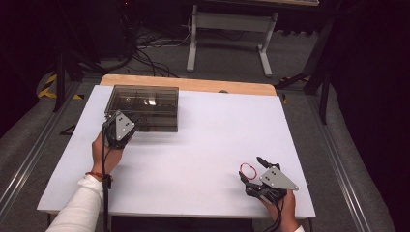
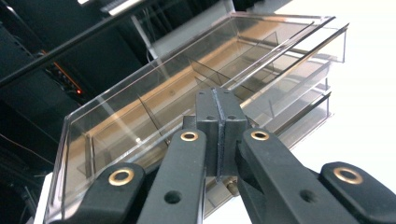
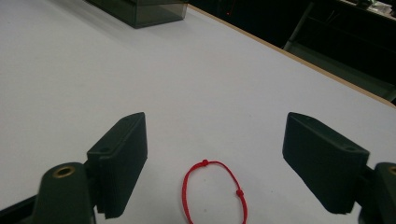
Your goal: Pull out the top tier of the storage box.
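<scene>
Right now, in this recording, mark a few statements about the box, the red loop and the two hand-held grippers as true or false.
1. The left hand-held gripper has its jaws closed together. True.
2. The clear plastic box sits at the near right corner of the table. False: it sits at the far left, by the left hand-held gripper.
3. The red string loop lies on the white tabletop between the open jaws of the right hand-held gripper. True.
4. The right hand-held gripper is clamped on the loop. False: its jaws stand wide apart and do not touch it.
5. The box is opaque. False: its dividers show through the walls.
</scene>
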The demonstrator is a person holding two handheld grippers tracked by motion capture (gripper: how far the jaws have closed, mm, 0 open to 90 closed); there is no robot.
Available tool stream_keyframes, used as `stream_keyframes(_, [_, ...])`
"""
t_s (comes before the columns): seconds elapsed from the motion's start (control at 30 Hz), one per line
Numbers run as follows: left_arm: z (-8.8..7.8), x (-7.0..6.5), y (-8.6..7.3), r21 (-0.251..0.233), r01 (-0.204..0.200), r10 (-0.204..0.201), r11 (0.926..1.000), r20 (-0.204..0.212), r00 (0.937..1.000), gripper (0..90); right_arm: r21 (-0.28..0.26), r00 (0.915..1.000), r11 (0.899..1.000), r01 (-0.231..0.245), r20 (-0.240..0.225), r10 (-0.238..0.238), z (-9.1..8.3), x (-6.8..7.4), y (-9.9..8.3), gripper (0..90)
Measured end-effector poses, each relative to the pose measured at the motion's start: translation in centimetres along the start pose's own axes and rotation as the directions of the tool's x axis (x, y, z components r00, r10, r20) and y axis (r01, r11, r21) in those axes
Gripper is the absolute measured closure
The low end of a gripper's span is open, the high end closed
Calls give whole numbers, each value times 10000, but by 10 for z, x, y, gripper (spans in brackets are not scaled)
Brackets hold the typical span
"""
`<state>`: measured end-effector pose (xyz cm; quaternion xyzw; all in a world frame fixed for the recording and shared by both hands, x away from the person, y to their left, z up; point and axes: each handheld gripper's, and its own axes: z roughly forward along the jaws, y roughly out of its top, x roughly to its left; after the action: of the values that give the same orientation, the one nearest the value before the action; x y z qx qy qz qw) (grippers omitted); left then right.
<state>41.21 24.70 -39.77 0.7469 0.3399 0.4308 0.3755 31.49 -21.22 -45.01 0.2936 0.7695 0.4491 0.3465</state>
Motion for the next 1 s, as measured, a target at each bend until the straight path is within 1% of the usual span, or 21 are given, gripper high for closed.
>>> stream_keyframes(0.07, [3,6,8,264,46,-52,9996,228,9997,896,24,10000,10000,4,-45,-4,0,0,0,233])
stream_keyframes(0.1, [4,7,11,400,-17,9,9992,197,9998,897,31,10000,10000,32,-56,-32,0,0,0,233])
stream_keyframes(0.13, [6,9,14,518,-227,217,9984,195,9996,896,36,10000,10000,55,-55,-55,0,0,0,233])
stream_keyframes(0.17, [9,10,16,648,-415,398,9970,270,9988,897,40,9999,10000,58,-102,-58,0,0,0,236])
stream_keyframes(0.23, [14,12,17,933,-464,414,9946,545,9977,897,74,9997,9999,115,-223,-114,0,0,-1,238])
stream_keyframes(0.3, [17,11,16,1088,-537,463,9926,698,9965,897,74,9995,9998,162,-254,-160,-1,0,-1,240])
stream_keyframes(0.37, [18,11,15,1058,-340,246,9938,892,9957,897,51,9995,9998,181,-260,-179,-2,0,-1,240])
stream_keyframes(0.43, [19,10,16,1036,-368,275,9939,898,9956,897,47,9996,9999,117,-238,-116,-2,-1,-1,240])
stream_keyframes(0.47, [19,9,16,1029,-362,260,9940,993,9947,897,60,9997,9999,108,-238,-106,-2,-2,-1,240])
stream_keyframes(0.5, [20,8,16,1081,-455,336,9931,1093,9934,897,81,9997,9999,110,-205,-108,-2,-2,-1,240])
stream_keyframes(0.57, [20,8,17,1145,-383,252,9927,1138,9932,897,65,9997,9999,79,-215,-77,-2,-2,-1,240])
stream_keyframes(0.6, [20,10,18,1227,-319,165,9919,1250,9920,897,61,9998,9999,86,-181,-85,-2,-2,-1,240])
stream_keyframes(0.63, [21,11,18,1289,-177,-6,9915,1406,9901,897,41,9998,10000,86,-151,-85,-2,-2,0,240])
stream_keyframes(0.7, [21,15,20,1487,-27,-224,9889,1669,9857,898,-13,10000,10000,13,-75,-13,-3,-2,0,239])
stream_keyframes(0.73, [22,17,21,1598,-44,-244,9871,1781,9837,897,-35,10000,10000,-28,20,28,-4,-3,0,239])
stream_keyframes(0.8, [23,20,25,1878,-27,-352,9822,1977,9796,897,-49,9999,9999,-94,38,94,-5,-4,0,239])
stream_keyframes(0.9, [24,20,29,2154,-339,-114,9759,2057,9786,897,-10,9999,9999,-102,64,102,-5,-5,0,239])
stream_keyframes(0.93, [24,20,30,2159,-485,27,9752,2073,9783,897,-22,9999,9999,-117,48,117,-5,-5,0,240])
stream_keyframes(0.97, [25,21,30,2125,-531,67,9757,2134,9770,897,-12,10000,10000,-63,31,63,-5,-5,0,242])
stream_keyframes(1.0, [25,21,30,2121,-498,24,9760,2183,9759,896,-12,10000,10000,-27,32,27,-5,-4,1,244])
